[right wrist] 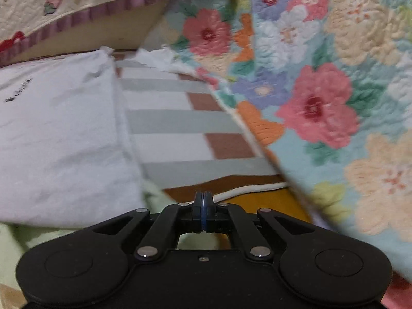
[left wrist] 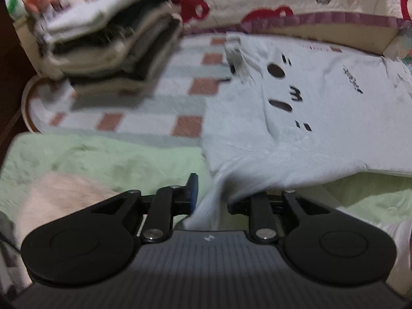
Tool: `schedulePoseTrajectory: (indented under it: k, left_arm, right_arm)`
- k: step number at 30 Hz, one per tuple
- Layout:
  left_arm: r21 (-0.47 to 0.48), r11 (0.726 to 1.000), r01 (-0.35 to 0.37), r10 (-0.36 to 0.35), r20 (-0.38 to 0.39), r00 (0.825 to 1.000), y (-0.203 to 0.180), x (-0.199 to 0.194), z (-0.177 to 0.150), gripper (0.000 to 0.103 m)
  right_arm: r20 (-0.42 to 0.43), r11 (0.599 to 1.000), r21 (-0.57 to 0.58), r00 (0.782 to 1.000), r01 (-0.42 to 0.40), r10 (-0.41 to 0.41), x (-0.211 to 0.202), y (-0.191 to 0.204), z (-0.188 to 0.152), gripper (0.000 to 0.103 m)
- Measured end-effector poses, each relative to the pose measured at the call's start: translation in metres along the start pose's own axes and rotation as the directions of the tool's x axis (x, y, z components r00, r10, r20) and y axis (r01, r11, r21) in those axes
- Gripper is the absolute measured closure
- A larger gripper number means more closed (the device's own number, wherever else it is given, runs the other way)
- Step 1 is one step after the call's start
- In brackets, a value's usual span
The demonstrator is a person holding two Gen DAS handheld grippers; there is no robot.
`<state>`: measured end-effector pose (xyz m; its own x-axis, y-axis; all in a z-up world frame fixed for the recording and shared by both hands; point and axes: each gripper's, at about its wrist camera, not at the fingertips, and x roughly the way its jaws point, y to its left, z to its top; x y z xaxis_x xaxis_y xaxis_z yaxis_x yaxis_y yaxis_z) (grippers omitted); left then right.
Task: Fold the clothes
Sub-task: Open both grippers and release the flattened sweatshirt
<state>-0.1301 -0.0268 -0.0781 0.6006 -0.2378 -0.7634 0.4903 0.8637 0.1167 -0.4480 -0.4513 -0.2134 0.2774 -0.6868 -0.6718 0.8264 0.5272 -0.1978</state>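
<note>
A fold of the white shirt [left wrist: 296, 128] is seen between the parted jaws of the left gripper [left wrist: 209, 200]; whether the pads press on it cannot be told through the blur. The right gripper [right wrist: 203, 206] is closed on nothing, beside the shirt spread on the checked sheet [right wrist: 175, 121]. The stack [left wrist: 108, 43] is blurred.

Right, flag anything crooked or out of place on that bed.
The stack of folded clothes at the far left leans, its layers splayed and uneven. The white T-shirt's near hem is bunched and pulled up between the left gripper's fingers instead of lying flat.
</note>
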Motion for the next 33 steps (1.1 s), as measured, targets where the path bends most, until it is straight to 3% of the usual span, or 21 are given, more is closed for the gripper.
schedulePoseTrajectory:
  k: [3, 6, 9, 12, 14, 15, 17, 19, 21, 22, 24, 25, 27, 28, 30, 32, 33]
  left_arm:
    - [-0.008, 0.998, 0.054, -0.054, -0.039, 0.998, 0.009, -0.008, -0.004, 0.08]
    - [-0.025, 0.998, 0.053, -0.055, -0.093, 0.994, 0.021, -0.007, -0.009, 0.08]
    - [-0.065, 0.997, 0.04, -0.047, -0.116, 0.992, 0.038, -0.012, -0.007, 0.08]
    - [-0.135, 0.989, 0.057, -0.058, -0.004, 0.998, 0.065, -0.041, 0.01, 0.076]
    - [-0.134, 0.991, -0.004, 0.013, 0.063, 0.998, 0.075, -0.052, 0.015, 0.055]
    - [-0.134, 0.99, -0.032, 0.045, 0.092, 0.995, 0.08, -0.055, 0.017, 0.054]
    - [-0.129, 0.991, -0.036, 0.042, 0.038, 0.998, 0.087, -0.034, 0.025, 0.054]
    - [-0.135, 0.991, 0.012, -0.009, 0.017, 1.0, 0.091, -0.002, 0.041, 0.053]
    - [-0.116, 0.989, 0.088, -0.091, -0.019, 0.996, 0.089, 0.037, 0.065, 0.046]
    - [-0.094, 0.988, 0.125, -0.13, -0.052, 0.99, 0.087, 0.063, 0.081, 0.043]
    - [-0.034, 0.985, 0.168, -0.171, -0.102, 0.98, 0.077, 0.109, 0.109, 0.043]
    - [-0.018, 0.982, 0.186, -0.186, -0.127, 0.974, 0.071, 0.13, 0.12, 0.041]
    - [-0.006, 0.977, 0.215, -0.213, -0.173, 0.962, 0.059, 0.168, 0.14, 0.031]
    - [-0.01, 0.974, 0.228, -0.226, -0.192, 0.955, 0.054, 0.186, 0.148, 0.03]
    - [-0.033, 0.968, 0.25, -0.252, -0.188, 0.949, 0.046, 0.207, 0.153, 0.03]
    - [-0.063, 0.978, 0.197, -0.205, -0.154, 0.967, 0.042, 0.221, 0.15, 0.03]
    - [-0.07, 0.984, 0.162, -0.17, -0.113, 0.979, 0.042, 0.224, 0.145, 0.03]
  right_arm:
    - [0.053, 0.993, -0.007, 0.992, -0.114, 0.114, -0.017, 0.018, 0.027, 0.097]
    - [0.079, 0.959, -0.051, 0.956, -0.28, 0.283, -0.028, 0.055, 0.054, 0.095]
    - [0.069, 0.882, -0.122, 0.882, -0.456, 0.466, -0.032, 0.101, 0.079, 0.094]
    - [0.034, 0.798, -0.233, 0.816, -0.555, 0.577, -0.036, 0.151, 0.096, 0.085]
    - [0.018, 0.736, -0.29, 0.765, -0.612, 0.644, -0.042, 0.182, 0.106, 0.071]
    - [0.013, 0.703, -0.312, 0.737, -0.639, 0.675, -0.044, 0.196, 0.11, 0.066]
    - [-0.008, 0.636, -0.348, 0.681, -0.689, 0.733, -0.05, 0.227, 0.12, 0.064]
    - [-0.043, 0.57, -0.371, 0.626, -0.733, 0.778, -0.055, 0.26, 0.135, 0.063]
    - [-0.086, 0.498, -0.391, 0.57, -0.774, 0.817, -0.063, 0.295, 0.157, 0.063]
    - [-0.126, 0.442, -0.392, 0.523, -0.807, 0.843, -0.066, 0.312, 0.17, 0.063]
    - [-0.256, 0.262, -0.351, 0.362, -0.899, 0.897, -0.068, 0.347, 0.198, 0.058]
    - [-0.315, 0.197, -0.333, 0.306, -0.922, 0.899, -0.066, 0.365, 0.21, 0.055]
    - [-0.42, 0.157, -0.332, 0.295, -0.93, 0.858, -0.058, 0.403, 0.227, 0.052]
    - [-0.451, 0.165, -0.357, 0.325, -0.919, 0.831, -0.053, 0.42, 0.23, 0.052]
    - [-0.466, 0.205, -0.441, 0.418, -0.874, 0.78, -0.047, 0.452, 0.23, 0.052]
    - [-0.459, 0.231, -0.523, 0.5, -0.82, 0.734, -0.038, 0.475, 0.225, 0.052]
    - [-0.449, 0.242, -0.553, 0.53, -0.797, 0.72, -0.033, 0.483, 0.221, 0.052]
